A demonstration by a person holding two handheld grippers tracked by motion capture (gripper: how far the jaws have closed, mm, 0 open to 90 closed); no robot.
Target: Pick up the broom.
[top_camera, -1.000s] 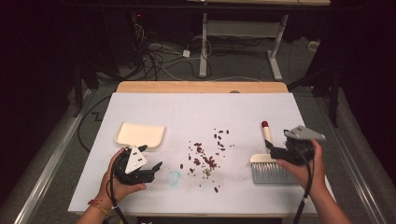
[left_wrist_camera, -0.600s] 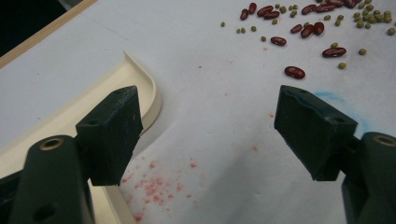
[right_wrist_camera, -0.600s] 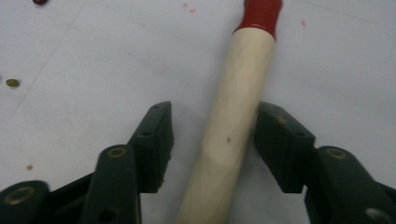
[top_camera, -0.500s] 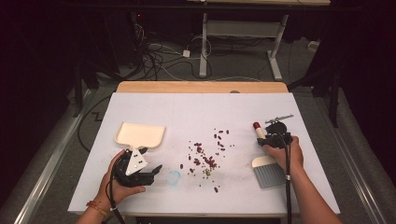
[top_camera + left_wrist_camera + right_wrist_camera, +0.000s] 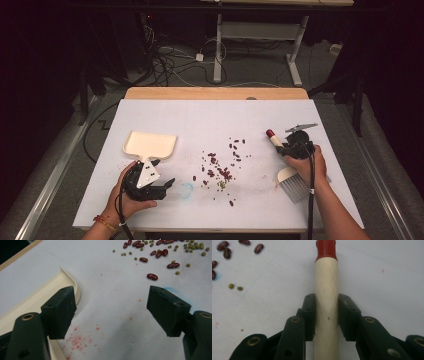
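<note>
A cream dustpan [image 5: 149,145] lies on the white table at the left; its rim [image 5: 71,282] sits just beside my left gripper [image 5: 111,307], which is open and empty over the table. In the high view the left gripper [image 5: 167,184] rests below the dustpan. Red beans and small green ones [image 5: 220,167] lie scattered at the table's middle and show far off [image 5: 162,255] in the left gripper view. My right gripper [image 5: 326,312] is shut on the cream handle [image 5: 326,285] of a hand brush with a red tip [image 5: 270,134]. The brush's grey bristles [image 5: 295,187] lie toward the person.
The white sheet [image 5: 210,120] covers the table, with a wooden edge [image 5: 215,93] at the far side. Faint red stains [image 5: 77,341] mark the sheet near the dustpan. A light blue smudge [image 5: 186,189] lies by the left gripper. Cables and desk legs stand on the floor beyond.
My right gripper swung from beside the brush onto its handle and closed on it, and the brush head has shifted a little toward the right. The left hand has stayed put.
</note>
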